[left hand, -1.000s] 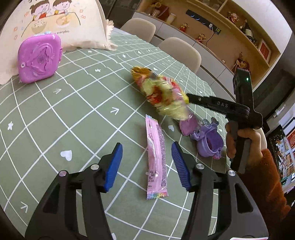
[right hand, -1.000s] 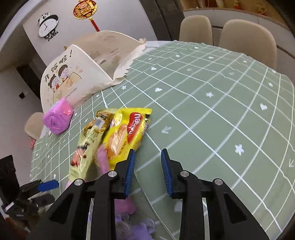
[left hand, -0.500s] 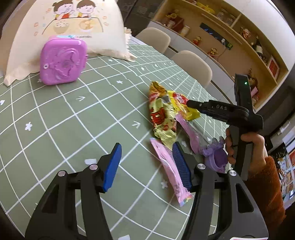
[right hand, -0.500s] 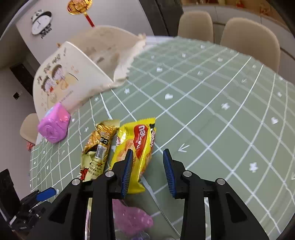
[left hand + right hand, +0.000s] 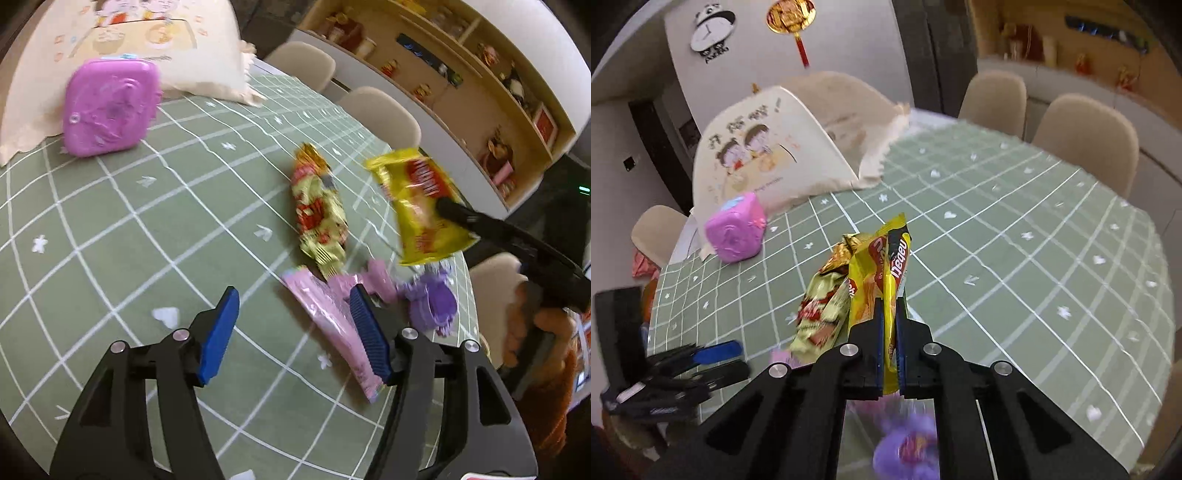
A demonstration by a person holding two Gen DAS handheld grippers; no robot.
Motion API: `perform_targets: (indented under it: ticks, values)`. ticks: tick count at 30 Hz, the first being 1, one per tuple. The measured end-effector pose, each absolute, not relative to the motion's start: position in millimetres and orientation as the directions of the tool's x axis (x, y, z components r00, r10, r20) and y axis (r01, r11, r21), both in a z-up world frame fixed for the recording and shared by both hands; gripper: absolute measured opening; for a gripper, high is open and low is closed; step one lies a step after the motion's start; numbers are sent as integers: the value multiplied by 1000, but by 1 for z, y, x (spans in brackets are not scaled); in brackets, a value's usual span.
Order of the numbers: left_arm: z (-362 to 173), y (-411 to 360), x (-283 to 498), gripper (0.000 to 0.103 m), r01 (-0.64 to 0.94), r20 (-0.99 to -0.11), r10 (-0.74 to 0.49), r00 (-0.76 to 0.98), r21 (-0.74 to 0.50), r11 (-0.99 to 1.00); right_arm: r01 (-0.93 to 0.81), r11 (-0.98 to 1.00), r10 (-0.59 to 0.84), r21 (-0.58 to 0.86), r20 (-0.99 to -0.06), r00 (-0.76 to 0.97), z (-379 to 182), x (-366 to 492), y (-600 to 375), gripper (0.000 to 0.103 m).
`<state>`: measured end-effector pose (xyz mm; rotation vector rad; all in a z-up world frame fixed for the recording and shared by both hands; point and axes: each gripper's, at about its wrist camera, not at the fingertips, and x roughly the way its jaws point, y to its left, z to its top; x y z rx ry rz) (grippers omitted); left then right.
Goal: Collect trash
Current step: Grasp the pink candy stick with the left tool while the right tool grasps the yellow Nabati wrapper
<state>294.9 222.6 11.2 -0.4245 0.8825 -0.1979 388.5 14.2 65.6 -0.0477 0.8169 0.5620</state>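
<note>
My right gripper (image 5: 889, 314) is shut on a yellow snack wrapper (image 5: 882, 269) and holds it lifted off the green tablecloth; the wrapper also shows in the left wrist view (image 5: 421, 206). A gold and red wrapper (image 5: 319, 210) lies flat on the cloth, also in the right wrist view (image 5: 823, 306). A pink wrapper (image 5: 328, 317) lies partly behind my left gripper's right finger. My left gripper (image 5: 295, 328) is open and empty, low over the cloth just left of the pink wrapper.
A pink square case (image 5: 109, 107) stands against a cream cartoon-printed bag (image 5: 147, 40) at the back left. A purple toy (image 5: 432, 302) and a pink piece (image 5: 380, 277) lie near the table's right edge. Beige chairs (image 5: 1086, 136) ring the round table.
My right gripper has shut on the yellow wrapper and lifted it off the table. My left gripper has shifted left, so the pink wrapper now lies by its right finger.
</note>
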Motion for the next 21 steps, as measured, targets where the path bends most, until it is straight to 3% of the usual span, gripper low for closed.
perform_targets:
  ticks: [10, 21]
  values:
    - [8, 175, 285, 59, 91, -737, -338, 586, -354, 931, -404, 911, 355, 79, -649, 673, 62, 295, -36, 7]
    - [6, 159, 294, 57, -12, -778, -183, 601, -238, 971, -347, 909, 409, 232, -661, 629, 24, 247, -78, 7]
